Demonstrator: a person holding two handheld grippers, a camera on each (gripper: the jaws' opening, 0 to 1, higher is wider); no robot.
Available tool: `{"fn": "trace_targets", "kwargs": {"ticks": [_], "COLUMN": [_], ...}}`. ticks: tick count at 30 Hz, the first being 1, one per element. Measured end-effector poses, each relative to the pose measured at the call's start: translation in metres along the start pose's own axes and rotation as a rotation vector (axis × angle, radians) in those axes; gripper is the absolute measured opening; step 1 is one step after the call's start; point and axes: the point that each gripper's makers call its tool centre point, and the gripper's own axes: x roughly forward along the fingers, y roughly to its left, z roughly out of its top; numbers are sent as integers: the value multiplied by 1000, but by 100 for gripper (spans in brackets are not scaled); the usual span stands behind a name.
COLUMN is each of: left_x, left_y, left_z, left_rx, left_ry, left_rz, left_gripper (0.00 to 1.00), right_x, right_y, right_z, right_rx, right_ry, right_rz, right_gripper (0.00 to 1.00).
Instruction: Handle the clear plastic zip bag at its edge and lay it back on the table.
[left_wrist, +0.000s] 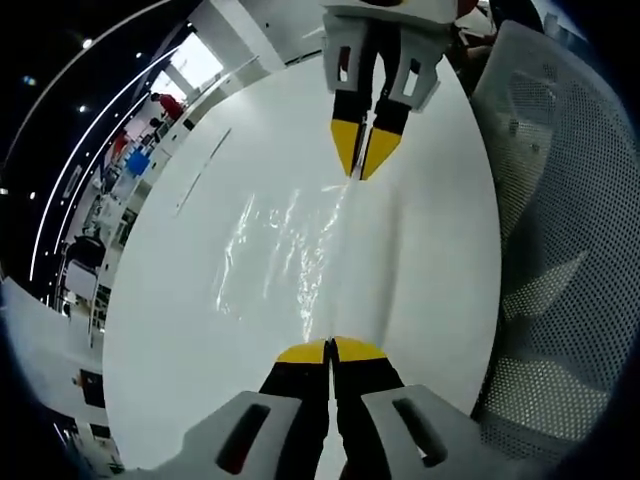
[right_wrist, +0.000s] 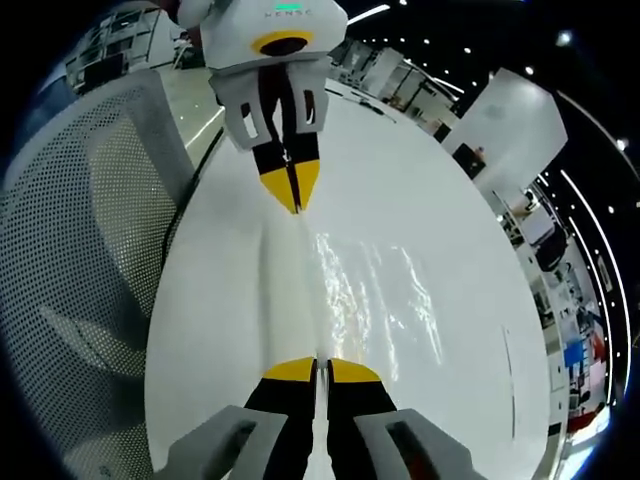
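Note:
The clear plastic zip bag (left_wrist: 285, 250) is stretched between my two grippers over the white table (left_wrist: 180, 300); its glossy wrinkles catch the light. My left gripper (left_wrist: 330, 350) is shut on one end of the bag's edge, yellow tips pressed together. The right gripper (left_wrist: 363, 170) faces it from the top of the left gripper view, pinching the opposite end. In the right gripper view the bag (right_wrist: 370, 290) runs from my right gripper (right_wrist: 321, 370), shut on its edge, up to the left gripper (right_wrist: 293, 200), also closed on it.
A grey mesh office chair (left_wrist: 560, 240) stands beside the table's edge, seen again as the chair (right_wrist: 80, 240) in the right gripper view. Desks and people (left_wrist: 165, 100) fill the room beyond the table's far rim. A faint line (left_wrist: 205, 170) marks the tabletop.

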Motion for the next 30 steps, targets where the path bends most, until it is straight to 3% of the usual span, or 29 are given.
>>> {"fn": "trace_targets", "kwargs": {"ticks": [30], "left_x": [-3], "left_y": [0], "left_z": [-6], "left_rx": [-18], "left_ry": [4], "left_rz": [4], "left_gripper": [0], "right_x": [-10], "right_y": [2], "right_z": [-9], "right_rx": [12], "right_ry": [15], "right_rz": [-9], "right_gripper": [0]}}
